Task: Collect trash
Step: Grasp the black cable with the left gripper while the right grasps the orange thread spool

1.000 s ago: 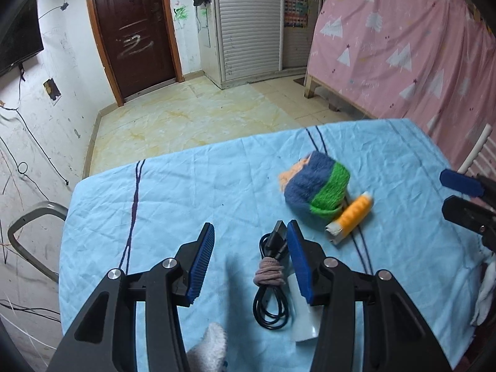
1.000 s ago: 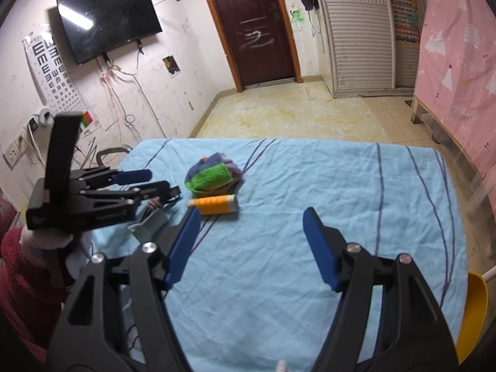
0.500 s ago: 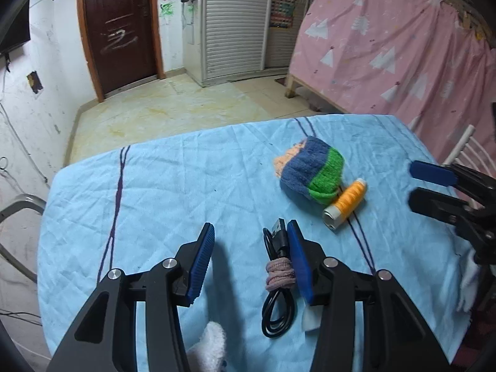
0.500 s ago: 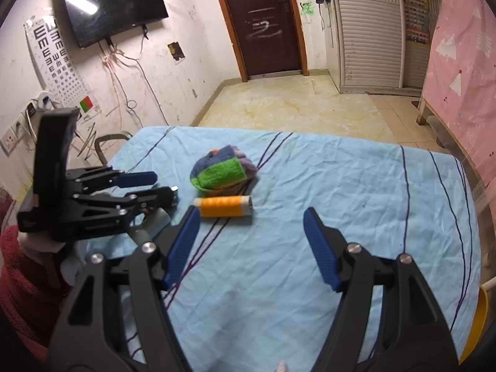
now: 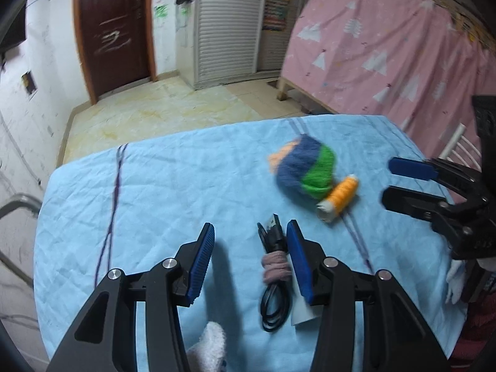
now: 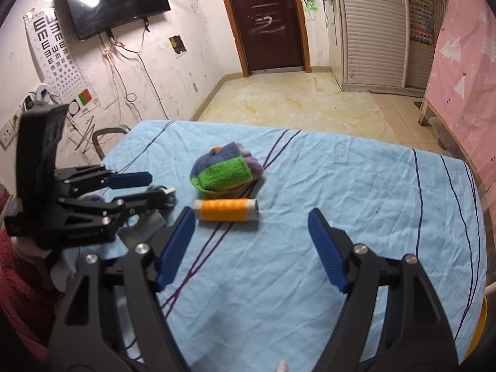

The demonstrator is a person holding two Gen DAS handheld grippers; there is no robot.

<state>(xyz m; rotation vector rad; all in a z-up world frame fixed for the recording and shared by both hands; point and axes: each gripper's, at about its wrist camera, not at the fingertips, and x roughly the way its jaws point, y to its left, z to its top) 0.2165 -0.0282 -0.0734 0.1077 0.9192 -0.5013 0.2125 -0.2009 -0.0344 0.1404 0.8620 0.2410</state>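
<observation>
On the light blue tablecloth lie a balled blue, green and orange cloth, an orange thread spool beside it, and a coiled black USB cable with a pink band. A pale paper scrap lies under my left gripper's right finger. My left gripper is open and empty, with the cable just inside its right finger. My right gripper is open and empty, just short of the spool and the cloth. Each gripper shows in the other's view.
A metal chair frame stands off the table's left edge. A pink curtained bed stands to the right. The tiled floor and a brown door lie beyond the table. A yellow object sits at the right table edge.
Both grippers have moved forward over the table while staying open. The spool and cloth now sit closer to my right gripper. The left wrist view has swung to the right.
</observation>
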